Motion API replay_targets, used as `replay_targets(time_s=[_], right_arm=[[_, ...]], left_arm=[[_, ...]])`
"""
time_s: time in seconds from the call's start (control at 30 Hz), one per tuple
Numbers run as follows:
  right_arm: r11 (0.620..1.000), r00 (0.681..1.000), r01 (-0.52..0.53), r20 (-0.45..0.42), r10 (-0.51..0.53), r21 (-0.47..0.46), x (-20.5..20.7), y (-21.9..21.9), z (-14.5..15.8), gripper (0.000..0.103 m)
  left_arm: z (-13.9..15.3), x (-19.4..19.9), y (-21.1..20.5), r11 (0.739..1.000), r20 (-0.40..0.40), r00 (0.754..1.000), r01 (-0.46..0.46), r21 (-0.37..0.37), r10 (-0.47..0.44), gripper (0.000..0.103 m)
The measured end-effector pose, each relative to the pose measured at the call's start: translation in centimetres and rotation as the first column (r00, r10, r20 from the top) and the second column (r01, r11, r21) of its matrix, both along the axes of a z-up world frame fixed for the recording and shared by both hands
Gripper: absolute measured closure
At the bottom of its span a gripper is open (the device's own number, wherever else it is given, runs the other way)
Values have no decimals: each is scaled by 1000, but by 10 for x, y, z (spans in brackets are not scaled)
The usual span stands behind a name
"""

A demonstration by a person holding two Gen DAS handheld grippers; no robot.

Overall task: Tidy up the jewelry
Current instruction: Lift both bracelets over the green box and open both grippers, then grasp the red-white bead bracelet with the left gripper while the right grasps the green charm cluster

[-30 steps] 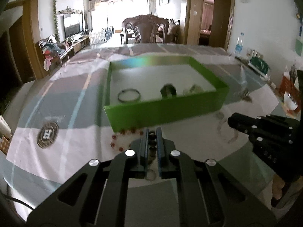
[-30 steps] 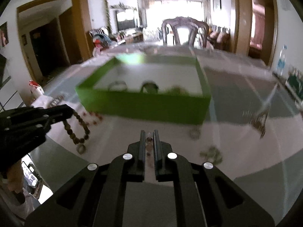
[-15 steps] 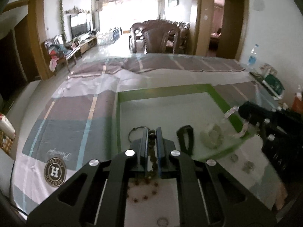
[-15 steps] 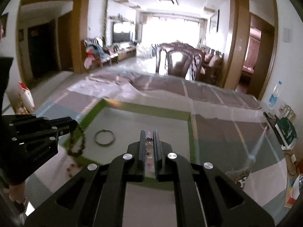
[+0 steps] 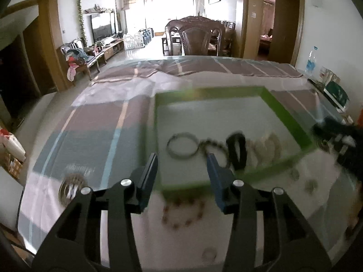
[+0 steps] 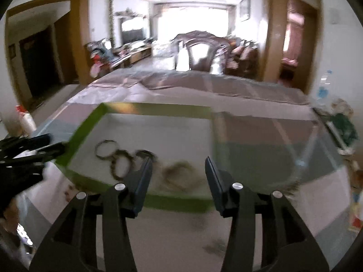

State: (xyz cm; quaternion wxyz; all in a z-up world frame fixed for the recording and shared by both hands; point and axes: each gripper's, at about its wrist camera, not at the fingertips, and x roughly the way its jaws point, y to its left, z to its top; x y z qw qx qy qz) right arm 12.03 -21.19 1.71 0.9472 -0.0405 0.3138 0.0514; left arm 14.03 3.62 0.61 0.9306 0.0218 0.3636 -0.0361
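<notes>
A green tray [image 5: 285, 115] with a white floor lies on the table. In it are a metal bangle [image 5: 182, 145], a dark bead bracelet [image 5: 212, 145], a black band [image 5: 237, 150] and a pale bracelet [image 5: 265, 146]. My left gripper [image 5: 183, 161] is open and empty above the tray's near edge. My right gripper [image 6: 177, 164] is open and empty over the same tray [image 6: 86, 129], with the bead bracelet [image 6: 120, 162] and a pale bracelet [image 6: 179, 175] below it. A red bead bracelet [image 5: 182, 213] lies on the table in front of the tray.
Small rings [image 5: 208, 253] and other small pieces [image 5: 310, 184] lie on the cloth near the tray. A water bottle [image 5: 310, 62] and a green box [image 5: 335, 93] stand at the table's right edge. A wooden chair [image 5: 195, 37] stands at the far side.
Both grippers have opened. The dark bead bracelet left the left gripper and the pale bracelet left the right one; both now lie in the tray.
</notes>
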Motion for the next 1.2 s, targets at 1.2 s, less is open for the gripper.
replay_targets(time_s=[1.2], right_arm=[[989,957,-136,-251,147,61,-55,29,-90,55]], left_arm=[[-87,-36,-29,996,-190,979,80,50,-69,52]])
